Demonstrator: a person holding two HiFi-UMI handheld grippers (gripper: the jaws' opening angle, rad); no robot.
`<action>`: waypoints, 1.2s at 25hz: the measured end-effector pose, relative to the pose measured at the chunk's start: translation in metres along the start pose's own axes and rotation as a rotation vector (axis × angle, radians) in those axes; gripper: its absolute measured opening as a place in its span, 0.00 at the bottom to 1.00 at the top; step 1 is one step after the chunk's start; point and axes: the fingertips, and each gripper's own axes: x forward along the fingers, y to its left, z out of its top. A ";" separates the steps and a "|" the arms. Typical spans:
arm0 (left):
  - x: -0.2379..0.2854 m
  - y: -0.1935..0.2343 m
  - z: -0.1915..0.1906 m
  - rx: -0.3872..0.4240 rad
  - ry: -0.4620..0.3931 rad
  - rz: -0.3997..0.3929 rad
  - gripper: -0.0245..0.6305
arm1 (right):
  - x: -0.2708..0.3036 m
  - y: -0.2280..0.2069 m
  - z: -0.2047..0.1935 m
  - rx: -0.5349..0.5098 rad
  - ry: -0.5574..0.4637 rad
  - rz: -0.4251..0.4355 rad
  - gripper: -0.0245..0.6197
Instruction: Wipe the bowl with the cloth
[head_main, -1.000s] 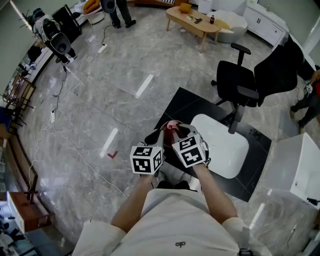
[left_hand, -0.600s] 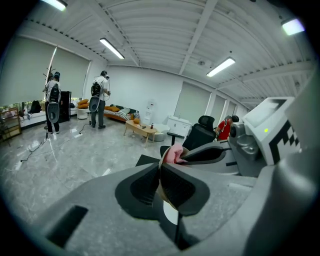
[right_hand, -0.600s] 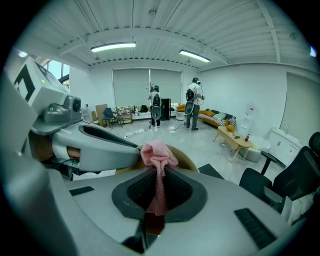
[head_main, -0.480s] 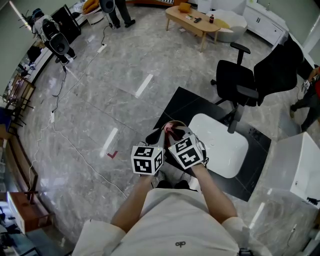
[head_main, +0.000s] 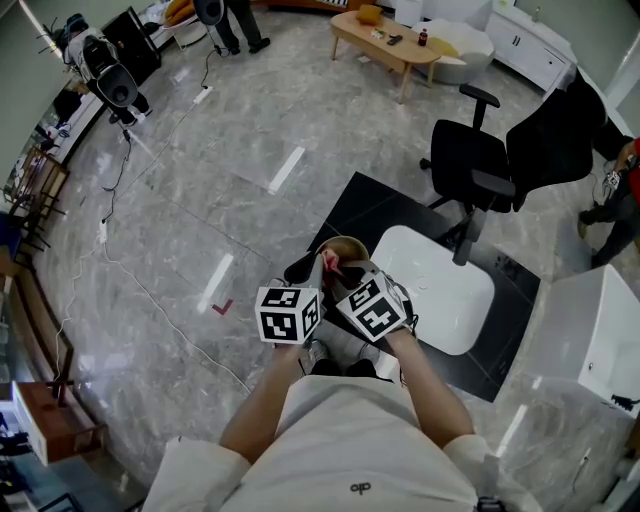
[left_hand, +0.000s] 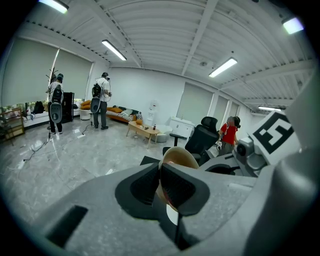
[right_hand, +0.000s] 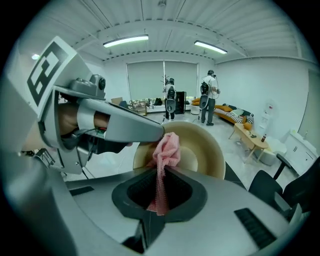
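**Grip state.** The left gripper (left_hand: 160, 171) has its fingers closed almost together on the rim of the tan bowl (left_hand: 179, 156), with one finger inside the wall and one outside. The bowl's wall runs edge-on out past the fingertips. The right gripper (right_hand: 161, 174) pinches a pink cloth (right_hand: 167, 146) between its fingers. A narrow strip of the cloth passes through the gap, and a loose bunch stands just ahead of the fingertips.

**Position.** The bowl's hollow faces the right fingertips. The bunched cloth lies against the inner wall near the rim, just beside the left gripper's finger. In the head view the bowl appears to rest on nothing but that one rim pinch, above the floor mat (head_main: 400, 215).

**Hazards, as judged.**
- The bowl could twist or slip out of the left fingers and drop, because wiping pressure bears on a wall that is held only at one edge.
- The cloth could pull free of the right fingers, because only a thin strip is clamped and drag on the bowl pulls against it.
- The right fingertips could knock the left finger or scrape the bowl directly, because the cloth bunch is small and is working close to the gripped spot.
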 end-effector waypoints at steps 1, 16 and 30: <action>-0.001 0.000 0.000 -0.001 0.000 0.001 0.08 | -0.001 0.000 -0.002 -0.002 0.000 0.000 0.08; -0.005 -0.002 -0.005 0.014 0.013 0.005 0.08 | -0.022 -0.033 -0.003 -0.372 0.052 -0.230 0.08; -0.003 -0.005 -0.005 -0.001 0.005 -0.017 0.07 | -0.007 -0.004 -0.011 -0.366 0.070 -0.151 0.08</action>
